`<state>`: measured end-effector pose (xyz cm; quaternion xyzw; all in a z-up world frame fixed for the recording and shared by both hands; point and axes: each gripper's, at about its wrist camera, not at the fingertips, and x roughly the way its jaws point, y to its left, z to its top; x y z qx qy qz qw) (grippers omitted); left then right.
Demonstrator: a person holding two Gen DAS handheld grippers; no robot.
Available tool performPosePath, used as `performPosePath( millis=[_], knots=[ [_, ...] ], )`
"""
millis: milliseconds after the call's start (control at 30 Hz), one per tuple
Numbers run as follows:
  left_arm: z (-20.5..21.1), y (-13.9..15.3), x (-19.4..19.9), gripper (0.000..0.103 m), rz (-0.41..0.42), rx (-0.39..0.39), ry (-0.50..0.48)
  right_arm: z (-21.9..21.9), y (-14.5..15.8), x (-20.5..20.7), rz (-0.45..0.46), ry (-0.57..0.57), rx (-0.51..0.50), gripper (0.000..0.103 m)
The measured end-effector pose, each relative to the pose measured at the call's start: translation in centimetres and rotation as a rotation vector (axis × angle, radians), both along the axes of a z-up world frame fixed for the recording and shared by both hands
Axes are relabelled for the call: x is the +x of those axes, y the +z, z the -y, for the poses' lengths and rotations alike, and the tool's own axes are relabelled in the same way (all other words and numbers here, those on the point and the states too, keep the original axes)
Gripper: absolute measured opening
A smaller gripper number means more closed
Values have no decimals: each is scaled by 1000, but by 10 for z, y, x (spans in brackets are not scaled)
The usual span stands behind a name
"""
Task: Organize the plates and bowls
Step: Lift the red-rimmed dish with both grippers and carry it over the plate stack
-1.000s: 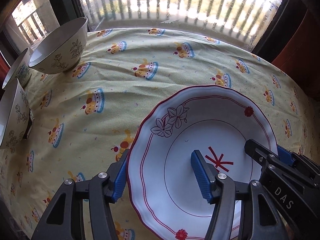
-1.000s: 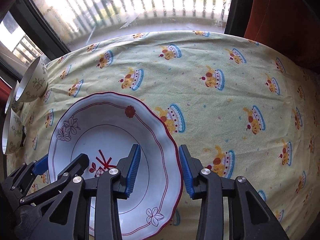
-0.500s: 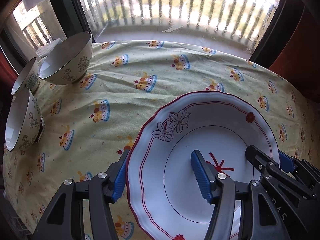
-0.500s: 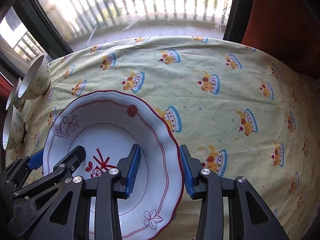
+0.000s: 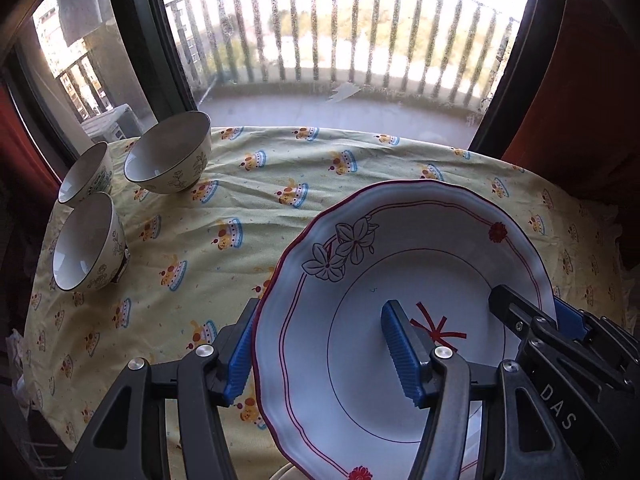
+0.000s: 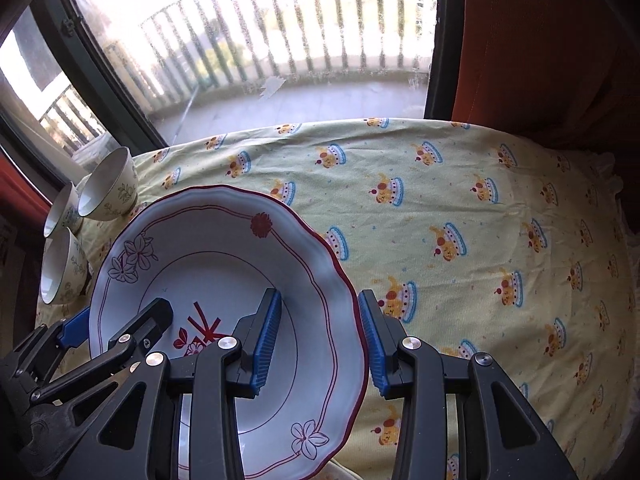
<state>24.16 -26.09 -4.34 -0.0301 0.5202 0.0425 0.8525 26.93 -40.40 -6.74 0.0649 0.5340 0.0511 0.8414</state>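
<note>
Plate (image 5: 420, 280): white, scalloped red rim, flower prints, red mark in the well. Left wrist view: left gripper (image 5: 320, 352) straddles its left rim, one blue pad under/outside the rim, the other inside on the well, clamped on the plate. Right gripper (image 5: 556, 316) comes in from the lower right and takes the opposite rim; one black finger lies over the inner face, a blue pad shows behind the edge. Plate sits tilted, held clear above the yellow cake-print tablecloth (image 5: 240, 208). Three bowls (image 5: 168, 160) with leaf prints stand grouped at the cloth's far left corner, close together, well apart from the plate. Window with a balcony railing (image 5: 340, 40) behind the table.

Right wrist view: right gripper (image 6: 320, 340) clamped on the plate's (image 6: 208, 264) right rim, one pad inside the well, one outside the edge. Left gripper (image 6: 116, 320) enters lower left, pinching the other rim, blue pad behind it. Bowls (image 6: 108, 188) beyond the plate at left. Tablecloth (image 6: 480, 240) bare to the right. Red curtain (image 6: 540, 40) at upper right.
</note>
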Motion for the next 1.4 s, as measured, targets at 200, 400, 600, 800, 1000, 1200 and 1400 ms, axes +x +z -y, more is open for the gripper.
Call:
performPosePath(
  millis=[200, 400, 600, 800, 1000, 1200, 1400],
  knots=[
    [8, 11, -35, 61, 22, 1, -47, 9, 15, -36, 30, -52, 21, 43],
    [9, 7, -70, 61, 19, -35, -69, 5, 19, -80, 50, -72, -29, 43],
    [12, 0, -103, 61, -3, -64, -99, 8, 7, -121, -11, -121, -41, 43],
    [10, -15, -124, 61, -38, -84, -112, 8, -5, -150, -48, -131, -57, 43],
    [14, -31, -137, 61, -66, -67, -130, 6, -13, -162, -55, -119, -88, 43],
    [18, -42, -143, 61, -100, -71, -135, 6, -20, -166, -59, -112, -112, 43],
    [23, -51, -147, 61, -117, -42, -139, 10, -33, -170, -85, -120, -100, 43]
  ],
)
